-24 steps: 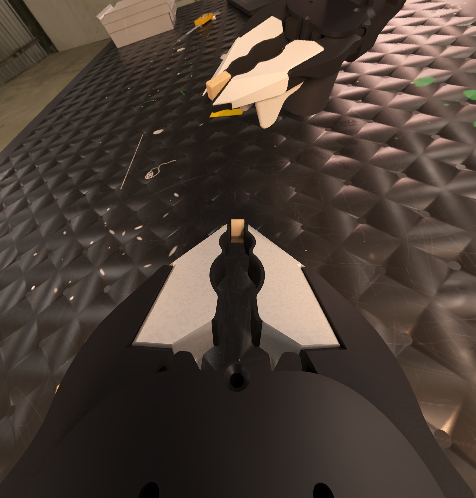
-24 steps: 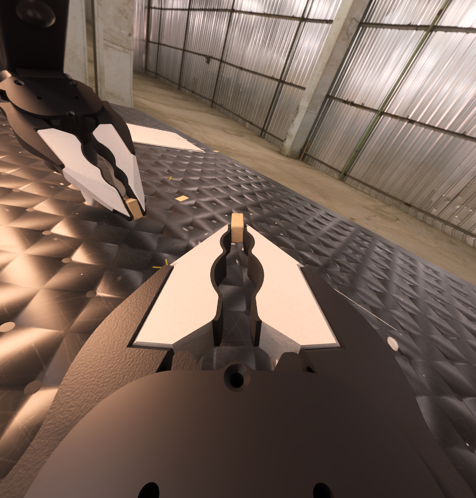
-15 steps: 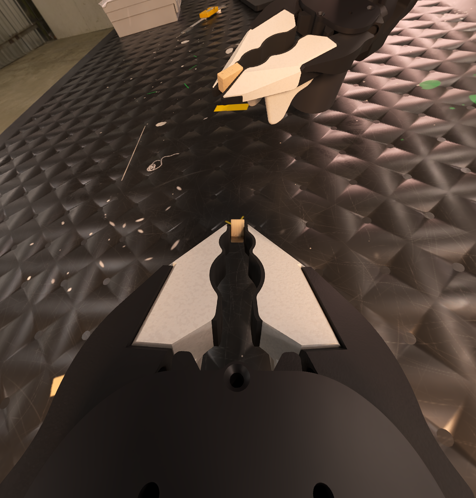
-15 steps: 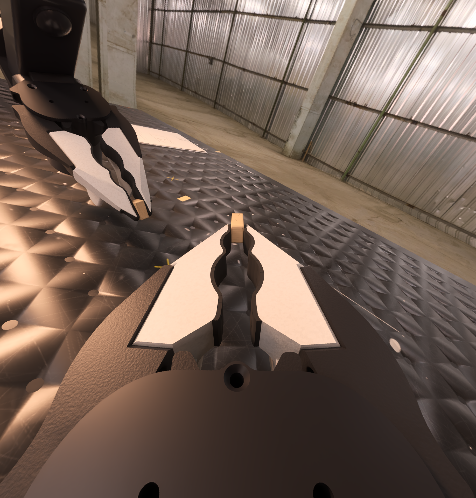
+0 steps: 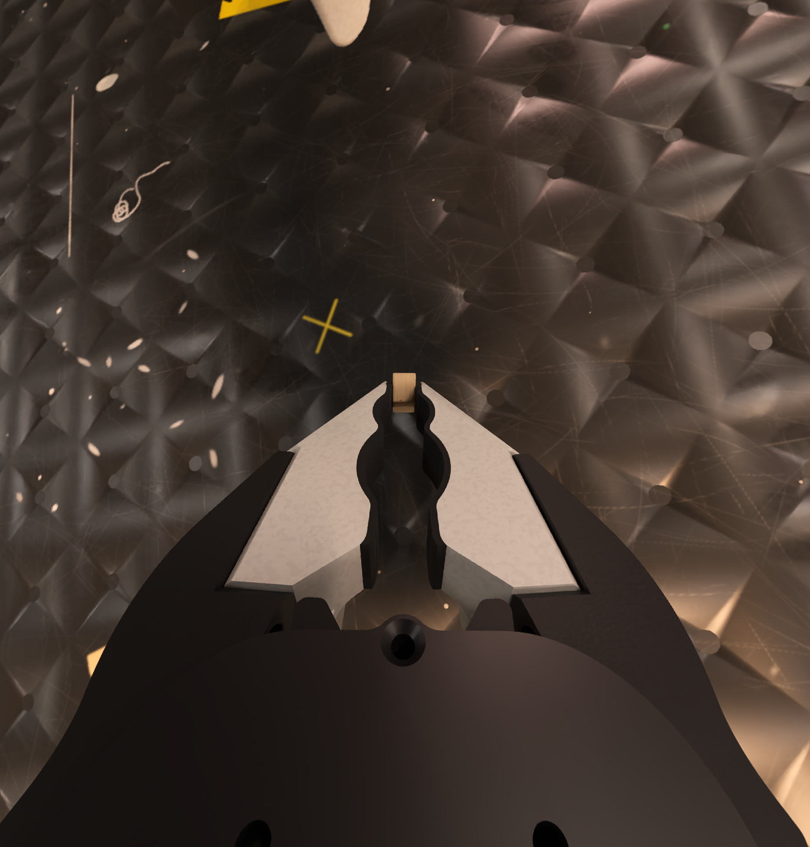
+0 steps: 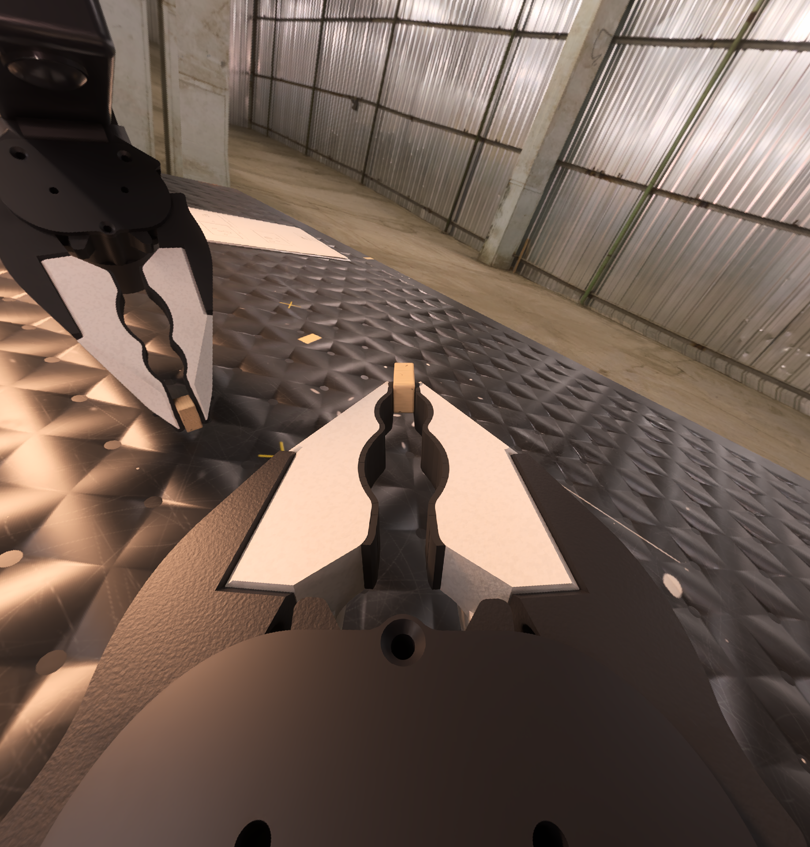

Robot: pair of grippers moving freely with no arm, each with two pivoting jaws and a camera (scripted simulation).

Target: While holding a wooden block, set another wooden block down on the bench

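Left wrist view: left gripper [image 5: 404, 389] closed on a small wooden block [image 5: 403, 392], pinched at the very fingertips, one end protruding past them. Camera looks steeply down on the dark, diamond-patterned metal bench [image 5: 623, 229]. Yellow cross mark [image 5: 327, 326] on the bench just ahead and left of the fingertips. Pale flecks, a thin straight wire [image 5: 70, 176] and a curled thread [image 5: 130, 201] lie to the left. At the top edge, a yellow scrap [image 5: 245, 7] and one pale fingertip of the other gripper.

Right wrist view: right gripper [image 6: 404, 389] clamped on a second wooden block [image 6: 403, 387], held upright at the tips, clear of the bench [image 6: 577, 412]. The left gripper [image 6: 187, 415] stands at left, pointing down; its block [image 6: 186, 412] is just above the surface or touching it, cannot tell which. White sheet [image 6: 261, 233] lies beyond it, a tan chip [image 6: 309, 338] between.
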